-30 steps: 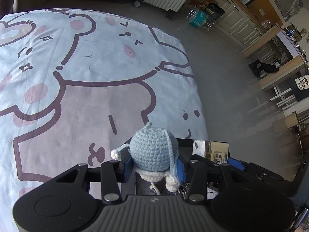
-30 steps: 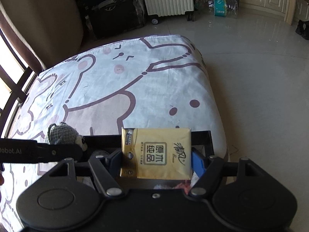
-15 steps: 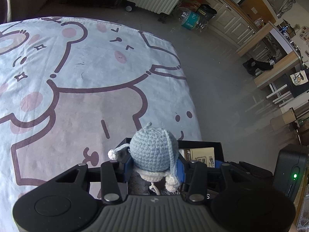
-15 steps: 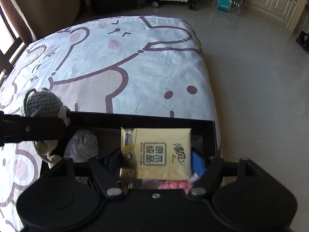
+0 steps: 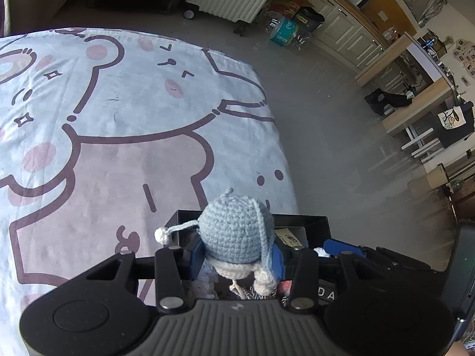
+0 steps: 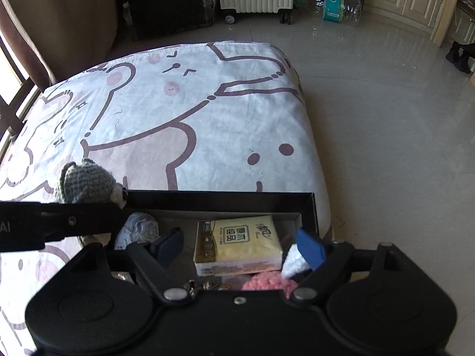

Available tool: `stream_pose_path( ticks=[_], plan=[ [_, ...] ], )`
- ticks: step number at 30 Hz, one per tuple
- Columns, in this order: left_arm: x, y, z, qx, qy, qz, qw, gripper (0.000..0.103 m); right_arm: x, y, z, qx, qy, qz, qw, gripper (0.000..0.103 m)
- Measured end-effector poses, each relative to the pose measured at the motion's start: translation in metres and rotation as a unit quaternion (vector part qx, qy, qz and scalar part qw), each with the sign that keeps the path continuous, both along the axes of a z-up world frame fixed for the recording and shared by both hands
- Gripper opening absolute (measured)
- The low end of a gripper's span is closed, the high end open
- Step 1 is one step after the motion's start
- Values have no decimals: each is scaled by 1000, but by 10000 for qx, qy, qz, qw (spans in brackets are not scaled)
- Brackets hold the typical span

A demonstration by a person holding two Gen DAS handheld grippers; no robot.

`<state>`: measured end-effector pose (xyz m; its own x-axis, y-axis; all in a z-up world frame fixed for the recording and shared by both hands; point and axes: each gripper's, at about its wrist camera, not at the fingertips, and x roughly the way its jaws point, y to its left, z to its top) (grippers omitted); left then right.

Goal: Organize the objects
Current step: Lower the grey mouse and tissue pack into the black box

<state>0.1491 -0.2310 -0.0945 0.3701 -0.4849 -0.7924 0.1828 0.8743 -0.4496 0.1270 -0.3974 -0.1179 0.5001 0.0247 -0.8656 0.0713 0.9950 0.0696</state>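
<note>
Most of your sorting looks done: the black box [image 6: 308, 207] at the near edge of the bed [image 6: 207, 103] already holds a white bundle [image 6: 139, 225], something pink [image 6: 267, 281], a small white knitted piece [image 6: 292, 259], and now the tissue pack [image 6: 237, 241], which lies flat inside toward the far wall. The bed beyond the box shows nothing else to collect. What is left, by my reading, is the blue crochet doll [image 5: 234, 231]. Your left gripper [image 5: 237, 255] is clamped on it, blue pads squeezing its sides just below the round head, with its cream body and cords dangling over the left part of the box. It is not yet inside, so I would lower it before letting go. Your right gripper [image 6: 240, 246] has just been opening: its jaws stand wide on either side of the pack, and neither pad touches it, so the pack is released and resting on its own. The right pad sits near the white knitted piece; I cannot tell whether they touch.
</note>
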Motion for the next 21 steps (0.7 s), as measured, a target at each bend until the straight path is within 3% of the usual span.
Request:
stream_pose_path(
  ticks=[6, 12, 19, 21],
  plan=[
    [-1, -7, -4, -340, 87, -15, 9994, 45, -10, -15, 14, 263, -71, -251, 9993, 55],
    [1, -18, -16, -337, 177, -128, 9992, 45, -21, -28, 18, 437, -86, -529, 9976, 55],
    [3, -34, -33, 30, 229, -585, 9980, 46, -28, -28, 17, 438, 114, -541, 9975, 55],
    [3, -34, -40, 82, 310, -606, 9976, 53, -30, -30, 14, 478, 200, -583, 9969, 55]
  ],
)
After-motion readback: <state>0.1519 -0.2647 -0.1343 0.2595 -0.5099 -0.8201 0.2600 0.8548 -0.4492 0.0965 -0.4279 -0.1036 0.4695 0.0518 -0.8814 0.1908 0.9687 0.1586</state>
